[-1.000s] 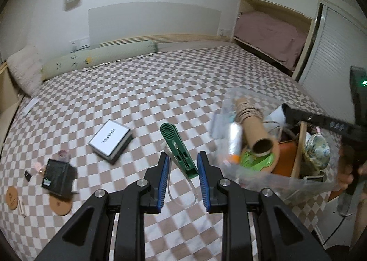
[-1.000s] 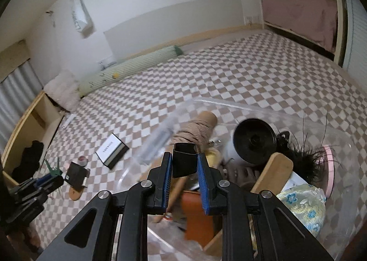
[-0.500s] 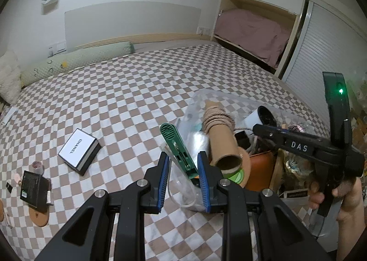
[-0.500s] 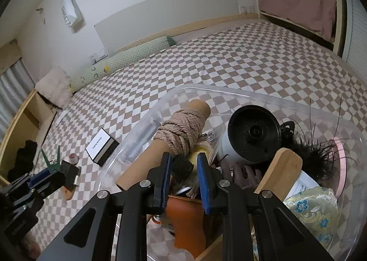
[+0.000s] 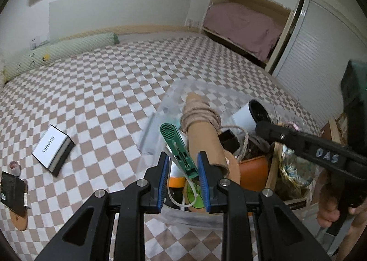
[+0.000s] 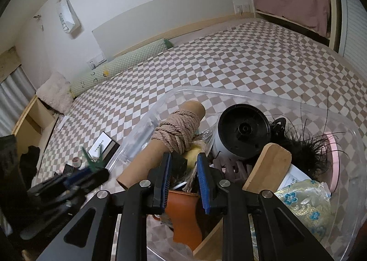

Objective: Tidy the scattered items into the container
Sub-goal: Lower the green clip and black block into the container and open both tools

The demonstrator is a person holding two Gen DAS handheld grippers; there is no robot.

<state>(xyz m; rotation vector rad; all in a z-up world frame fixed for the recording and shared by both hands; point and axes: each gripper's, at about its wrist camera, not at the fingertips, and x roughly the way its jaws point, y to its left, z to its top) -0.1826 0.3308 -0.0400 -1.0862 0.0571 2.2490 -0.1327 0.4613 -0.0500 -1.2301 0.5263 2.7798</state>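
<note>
My left gripper (image 5: 183, 170) is shut on a green clip (image 5: 179, 147) with a clear tube, held over the near left edge of the clear plastic container (image 6: 240, 94). The container also shows in the left wrist view (image 5: 169, 98). It holds a cardboard tube wound with rope (image 6: 176, 133), a white cylinder with a black end (image 6: 243, 132), an orange item (image 6: 183, 212) and a wooden board (image 6: 268, 166). My right gripper (image 6: 183, 177) hangs over the container; a small black block (image 5: 228, 138) lies in it below the jaws, which stand slightly apart, empty.
On the checkered bed left of the container lie a white and black box (image 5: 52, 148), a black pouch (image 5: 12, 189), a small pink-topped jar (image 5: 14, 165) and a brown disc (image 5: 19, 220). A green bolster (image 5: 59, 54) lies by the far wall.
My left gripper has carried the green clip rightwards over the container's edge. My right gripper has lowered and let go of the black block, which now lies in the container.
</note>
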